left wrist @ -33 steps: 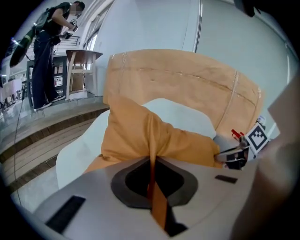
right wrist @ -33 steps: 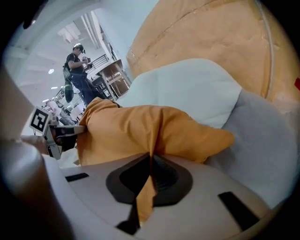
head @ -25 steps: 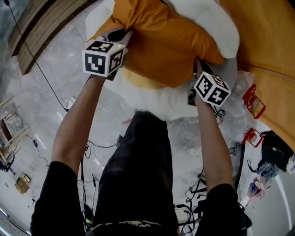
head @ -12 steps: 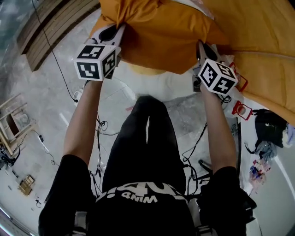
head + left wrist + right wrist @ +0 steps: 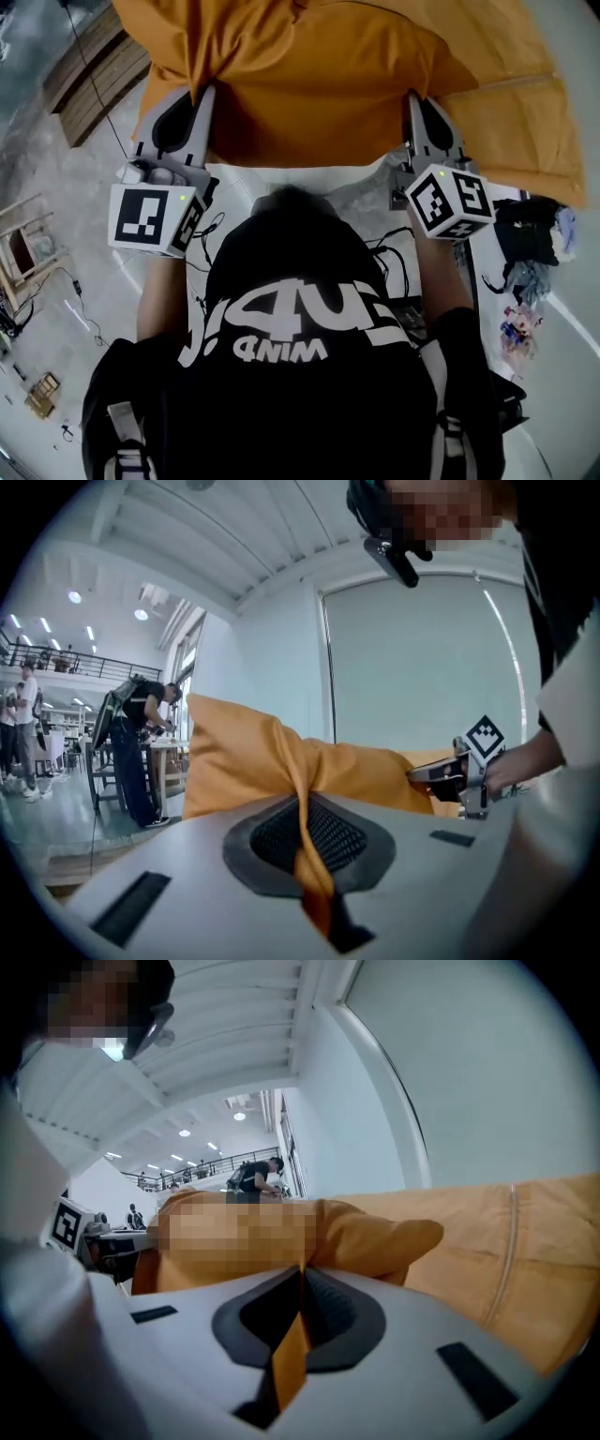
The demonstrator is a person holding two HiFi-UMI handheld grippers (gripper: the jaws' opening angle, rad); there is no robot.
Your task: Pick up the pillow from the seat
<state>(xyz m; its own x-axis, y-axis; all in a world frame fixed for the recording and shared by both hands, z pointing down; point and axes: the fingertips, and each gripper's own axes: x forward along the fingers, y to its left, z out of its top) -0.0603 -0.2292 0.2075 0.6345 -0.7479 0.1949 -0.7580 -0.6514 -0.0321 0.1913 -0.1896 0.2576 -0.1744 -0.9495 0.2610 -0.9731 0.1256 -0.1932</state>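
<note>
The orange pillow (image 5: 309,84) hangs in the air in front of the person, filling the top of the head view. My left gripper (image 5: 204,94) is shut on a pinch of its fabric at the lower left edge. The right gripper (image 5: 413,98) is shut on the lower right edge. In the left gripper view a fold of orange cloth runs down between the jaws of my left gripper (image 5: 305,855), with the pillow (image 5: 244,761) bulging beyond. The right gripper view shows cloth clamped the same way in my right gripper (image 5: 295,1326), below the pillow (image 5: 375,1237).
A large orange seat cushion (image 5: 534,131) lies behind the pillow at the right. Wooden slats (image 5: 89,80) lie on the floor at the upper left. Cables and dark bags (image 5: 530,248) litter the floor at the right. A person (image 5: 131,752) stands far off by a table.
Both grippers have risen towards the camera with the pillow still held between them. The pillow has come up off the white seat, which it now hides.
</note>
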